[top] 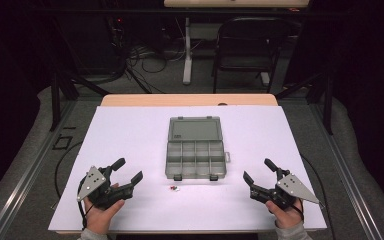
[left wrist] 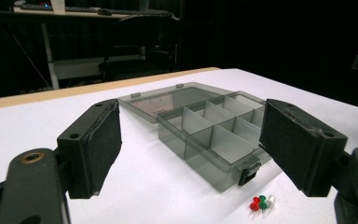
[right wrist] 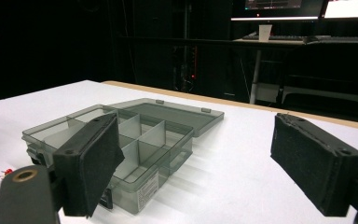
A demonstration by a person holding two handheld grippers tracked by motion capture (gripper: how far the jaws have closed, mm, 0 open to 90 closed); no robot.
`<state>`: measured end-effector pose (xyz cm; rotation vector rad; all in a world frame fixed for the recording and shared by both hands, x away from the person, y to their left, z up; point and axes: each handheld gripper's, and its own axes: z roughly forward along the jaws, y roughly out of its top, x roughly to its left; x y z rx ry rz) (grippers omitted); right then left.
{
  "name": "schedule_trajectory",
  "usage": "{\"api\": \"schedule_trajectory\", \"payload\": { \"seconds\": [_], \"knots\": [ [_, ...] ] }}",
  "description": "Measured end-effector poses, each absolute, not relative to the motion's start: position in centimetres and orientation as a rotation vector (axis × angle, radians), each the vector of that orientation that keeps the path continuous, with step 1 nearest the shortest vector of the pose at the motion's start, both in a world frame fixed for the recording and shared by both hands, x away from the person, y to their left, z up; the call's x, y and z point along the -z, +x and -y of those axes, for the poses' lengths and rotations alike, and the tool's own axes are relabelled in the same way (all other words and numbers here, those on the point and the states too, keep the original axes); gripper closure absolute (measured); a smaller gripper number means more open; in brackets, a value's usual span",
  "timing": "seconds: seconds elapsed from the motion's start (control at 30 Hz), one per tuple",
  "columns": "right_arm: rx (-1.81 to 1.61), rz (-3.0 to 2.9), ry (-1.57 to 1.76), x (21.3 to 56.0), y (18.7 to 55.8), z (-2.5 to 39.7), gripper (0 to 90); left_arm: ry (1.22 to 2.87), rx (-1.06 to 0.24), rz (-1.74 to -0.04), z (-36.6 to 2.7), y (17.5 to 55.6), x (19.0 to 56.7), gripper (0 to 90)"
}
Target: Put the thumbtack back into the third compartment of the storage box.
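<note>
high view: both grippers gape beside organizer box (top: 196,148).

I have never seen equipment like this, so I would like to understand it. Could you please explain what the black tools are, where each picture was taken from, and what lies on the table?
A person sits at a table with a white top and holds one hand tool in each hand. Each tool is a gripper with two black padded jaws. The high view looks down from above: the left gripper is at lower left, the right gripper at lower right. The other two pictures come from small cameras riding on each gripper, looking along its own jaws.

Both grippers are open and hold nothing.

In the middle lies a grey see-through compartment box with its lid folded open behind it. The compartments look empty. Just in front of the box lie a few small push pins, red, green and clear.
</note>
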<state>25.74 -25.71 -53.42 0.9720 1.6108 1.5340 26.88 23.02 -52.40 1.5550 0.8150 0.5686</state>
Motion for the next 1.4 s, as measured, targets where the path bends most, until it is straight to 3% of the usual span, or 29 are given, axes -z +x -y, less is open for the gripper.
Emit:
{"api": "schedule_trajectory", "payload": {
  "seconds": [0.43,0.67,1.03,1.2,1.4],
  "knots": [
    [-1.521,-1.629,0.987,53.7,26.4,25.7,15.3,1.592,-0.515,-0.901,-22.7,27.9,53.1,24.4],
    [-1.498,-1.642,0.996,53.9,26.8,25.5,15.3,1.670,-0.429,-0.920,-21.3,29.3,53.3,40.4],
    [-1.498,-1.668,0.974,53.9,27.0,25.0,15.3,1.808,-0.390,-0.895,-18.4,30.8,52.8,49.1],
    [-1.491,-1.678,0.984,54.0,27.3,24.9,15.3,1.850,-0.321,-0.914,-17.8,30.9,53.3,62.0],
    [-1.492,-1.688,0.976,54.1,27.3,24.9,15.3,1.937,-0.244,-0.921,-17.2,31.0,54.5,69.6]
  ]
}}
